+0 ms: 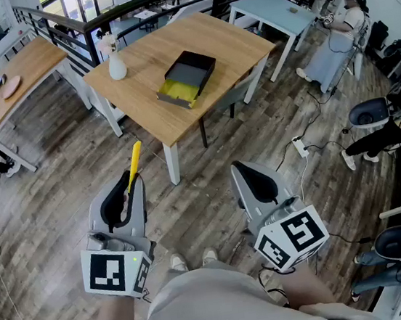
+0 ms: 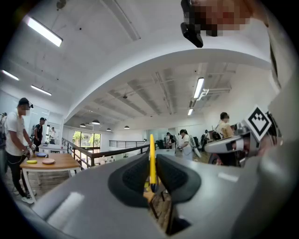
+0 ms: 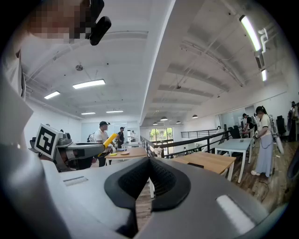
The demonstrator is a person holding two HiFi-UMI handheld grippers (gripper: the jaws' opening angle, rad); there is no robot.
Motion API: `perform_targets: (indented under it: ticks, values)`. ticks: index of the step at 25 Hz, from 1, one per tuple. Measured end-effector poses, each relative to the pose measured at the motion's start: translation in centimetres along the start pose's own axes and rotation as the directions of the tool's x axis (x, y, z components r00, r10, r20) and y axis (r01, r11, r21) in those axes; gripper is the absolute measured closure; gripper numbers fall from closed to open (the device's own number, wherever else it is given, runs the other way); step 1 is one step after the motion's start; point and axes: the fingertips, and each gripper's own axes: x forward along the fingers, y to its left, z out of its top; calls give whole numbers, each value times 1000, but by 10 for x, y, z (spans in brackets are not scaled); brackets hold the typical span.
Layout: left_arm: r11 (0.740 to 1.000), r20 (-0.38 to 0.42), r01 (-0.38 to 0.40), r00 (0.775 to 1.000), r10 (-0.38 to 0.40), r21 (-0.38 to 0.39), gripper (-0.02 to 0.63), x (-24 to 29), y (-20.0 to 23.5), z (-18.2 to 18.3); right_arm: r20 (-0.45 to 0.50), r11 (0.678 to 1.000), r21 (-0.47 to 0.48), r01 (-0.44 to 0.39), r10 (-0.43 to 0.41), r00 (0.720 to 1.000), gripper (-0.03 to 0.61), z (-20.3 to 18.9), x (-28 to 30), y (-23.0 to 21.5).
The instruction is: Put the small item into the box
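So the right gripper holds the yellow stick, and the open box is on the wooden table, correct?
Not quite. The left gripper holds the yellow stick, as the left gripper view shows; the right gripper is shut on nothing. The open box is on the wooden table.

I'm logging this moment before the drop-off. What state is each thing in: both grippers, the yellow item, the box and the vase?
left gripper: shut on the yellow item.
yellow item: clamped between the jaws, sticking out past them, not yet at the box.
right gripper: shut, nothing between its jaws.
box: open at the top, lying on the wooden table.
vase: upright on the same table.
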Motion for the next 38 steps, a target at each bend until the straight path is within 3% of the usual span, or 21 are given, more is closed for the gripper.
perform_targets:
  ticks: [15,38]
  values:
    - [1000,-20,14,1000,-14,10,565,13,-20,-1,9,1000,22,5,-5,1000,580,0,-6,-18]
    - [999,-54,-44,998,44,-1,565,37,-74,-10,-13,999,14,-32,32,999,580,-17,-24,-79]
